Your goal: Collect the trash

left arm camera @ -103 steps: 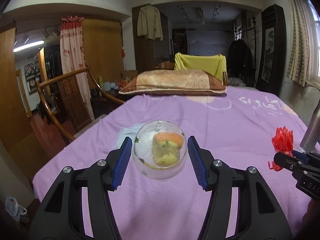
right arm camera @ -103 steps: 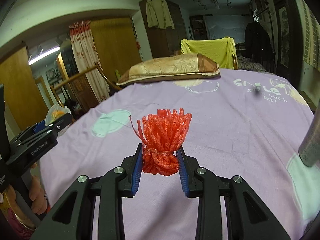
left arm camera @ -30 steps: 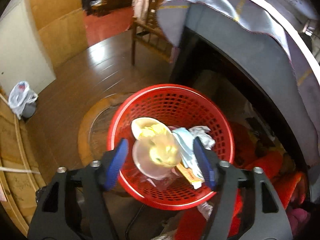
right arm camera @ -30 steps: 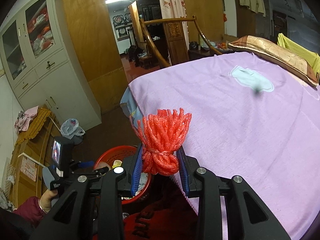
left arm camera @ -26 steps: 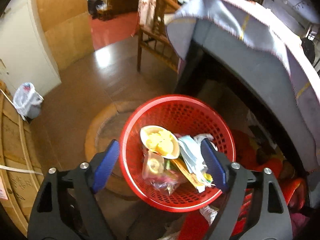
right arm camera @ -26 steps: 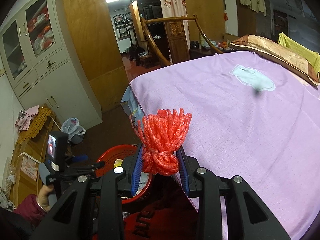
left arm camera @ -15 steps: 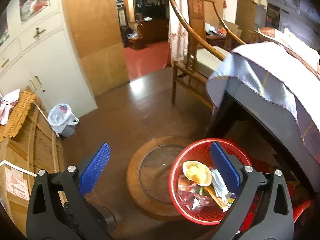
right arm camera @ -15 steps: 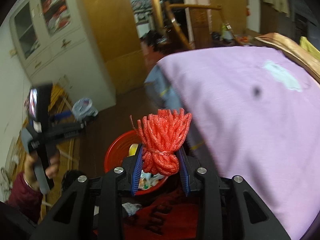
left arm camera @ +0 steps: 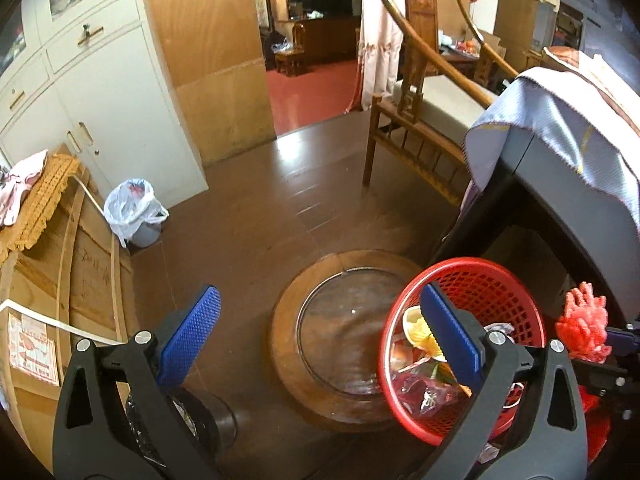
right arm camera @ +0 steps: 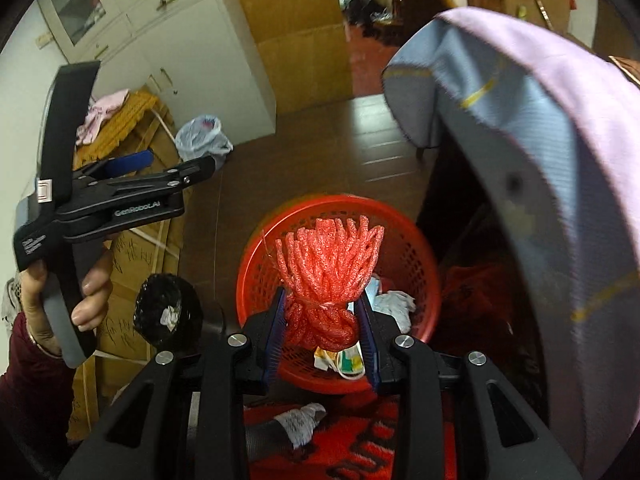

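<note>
The right tongs are clenched on a bundle of red foam netting, held over the round red plastic mesh basket on the dark floor. The basket stands hard against the bed edge draped in a lilac sheet, holding a clear dome container and wrappers. The left tongs stand released and empty, their jaws having just opened wide, above open floor left of the basket's rim.
</note>
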Demonstrator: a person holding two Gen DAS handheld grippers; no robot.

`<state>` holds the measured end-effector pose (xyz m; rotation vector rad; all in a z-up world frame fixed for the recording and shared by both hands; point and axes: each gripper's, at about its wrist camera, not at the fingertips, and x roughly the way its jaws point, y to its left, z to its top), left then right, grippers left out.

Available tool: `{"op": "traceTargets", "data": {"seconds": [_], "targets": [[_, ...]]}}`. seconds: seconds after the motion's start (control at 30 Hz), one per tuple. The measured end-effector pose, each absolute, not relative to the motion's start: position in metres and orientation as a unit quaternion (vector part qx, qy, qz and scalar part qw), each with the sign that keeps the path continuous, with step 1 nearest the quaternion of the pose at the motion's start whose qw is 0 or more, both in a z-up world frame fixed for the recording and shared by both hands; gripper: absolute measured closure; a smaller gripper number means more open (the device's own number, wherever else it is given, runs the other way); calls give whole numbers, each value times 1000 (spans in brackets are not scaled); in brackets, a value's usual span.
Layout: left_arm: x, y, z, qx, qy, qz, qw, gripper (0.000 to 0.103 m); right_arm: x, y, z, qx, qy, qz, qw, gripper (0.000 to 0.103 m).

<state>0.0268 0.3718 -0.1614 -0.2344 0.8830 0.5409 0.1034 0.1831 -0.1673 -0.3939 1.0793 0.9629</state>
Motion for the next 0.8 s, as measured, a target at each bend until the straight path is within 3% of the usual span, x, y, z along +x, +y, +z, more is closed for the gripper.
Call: {"op": "traceTargets", "data": {"seconds": [0.27,0.8], "targets": [[27,376,-176,-129,434,257,854,7,112,191,-180,-175,502,441,723,56],[42,329,-135,-92,424,236,869,7,116,132,-140,-144,448,415,779,56]]}}
